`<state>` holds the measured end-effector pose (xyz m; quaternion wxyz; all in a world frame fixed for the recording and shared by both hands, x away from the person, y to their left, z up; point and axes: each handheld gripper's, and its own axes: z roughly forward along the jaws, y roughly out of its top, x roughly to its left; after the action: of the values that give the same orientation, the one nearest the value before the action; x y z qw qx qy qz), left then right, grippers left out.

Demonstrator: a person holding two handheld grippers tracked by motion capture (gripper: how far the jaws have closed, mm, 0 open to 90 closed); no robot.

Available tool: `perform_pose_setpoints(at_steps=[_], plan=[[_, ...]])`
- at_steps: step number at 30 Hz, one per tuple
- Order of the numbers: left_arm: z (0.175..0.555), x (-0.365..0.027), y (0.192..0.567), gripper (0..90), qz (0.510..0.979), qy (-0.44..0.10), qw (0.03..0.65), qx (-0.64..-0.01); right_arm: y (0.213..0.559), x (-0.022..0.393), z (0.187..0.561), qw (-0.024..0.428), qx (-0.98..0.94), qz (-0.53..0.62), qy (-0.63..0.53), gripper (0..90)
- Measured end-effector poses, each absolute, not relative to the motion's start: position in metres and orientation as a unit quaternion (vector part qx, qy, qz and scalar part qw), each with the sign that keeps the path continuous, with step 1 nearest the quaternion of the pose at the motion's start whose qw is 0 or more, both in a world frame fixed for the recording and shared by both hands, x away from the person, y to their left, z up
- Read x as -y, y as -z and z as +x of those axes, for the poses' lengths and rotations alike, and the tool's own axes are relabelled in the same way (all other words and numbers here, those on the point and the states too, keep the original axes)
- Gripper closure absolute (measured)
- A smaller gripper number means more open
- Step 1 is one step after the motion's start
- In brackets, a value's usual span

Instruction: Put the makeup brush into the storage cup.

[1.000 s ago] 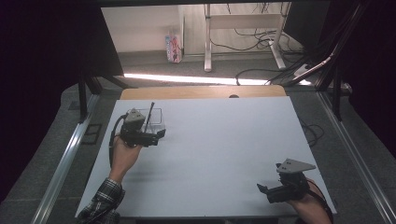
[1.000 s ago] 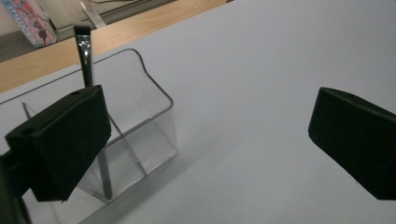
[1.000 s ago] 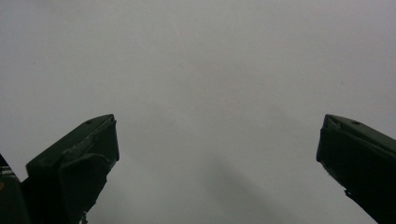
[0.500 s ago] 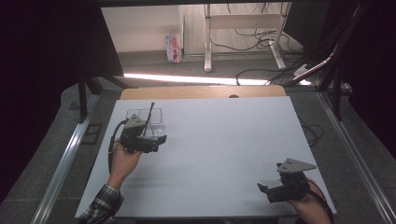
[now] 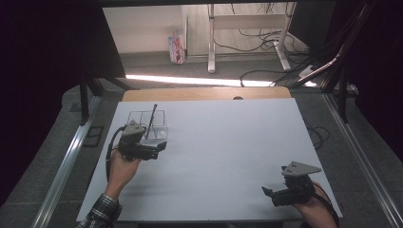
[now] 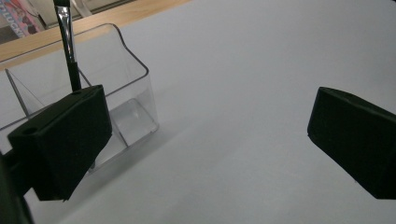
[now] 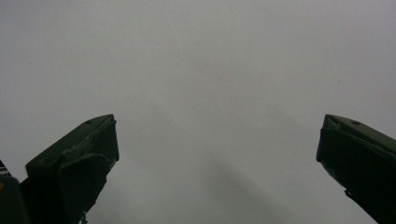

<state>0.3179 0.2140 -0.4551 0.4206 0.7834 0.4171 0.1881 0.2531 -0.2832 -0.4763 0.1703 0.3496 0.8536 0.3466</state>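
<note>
Left claw (image 5: 159,145) drawn back from one clear organizer (image 5: 159,124), jaws spread, one brush (image 5: 151,121) inside, right claw (image 5: 270,192) spread

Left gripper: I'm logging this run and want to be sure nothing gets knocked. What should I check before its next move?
1. Left gripper jaws open and empty: ok.
2. Brush standing in the clear organizer, leaning on a divider: ok.
3. Gap between the near jaw and the organizer wall: cannot tell, they overlap in the left gripper view.
4. Organizer sitting flat on the white table: ok.
5. Right gripper open, empty, at the table's near right corner, well apart from the organizer: ok.
</note>
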Motion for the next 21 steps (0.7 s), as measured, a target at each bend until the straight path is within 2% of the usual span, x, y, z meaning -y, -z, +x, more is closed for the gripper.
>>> perform_pose_setpoints(at_steps=[21], plan=[[0.295, -0.217, 0.459, 0.5, 0.782, -0.175, 0.426, -0.420, 0.476, 0.283, 0.253, 0.169, -0.853, 0.351, -0.347, 0.0]])
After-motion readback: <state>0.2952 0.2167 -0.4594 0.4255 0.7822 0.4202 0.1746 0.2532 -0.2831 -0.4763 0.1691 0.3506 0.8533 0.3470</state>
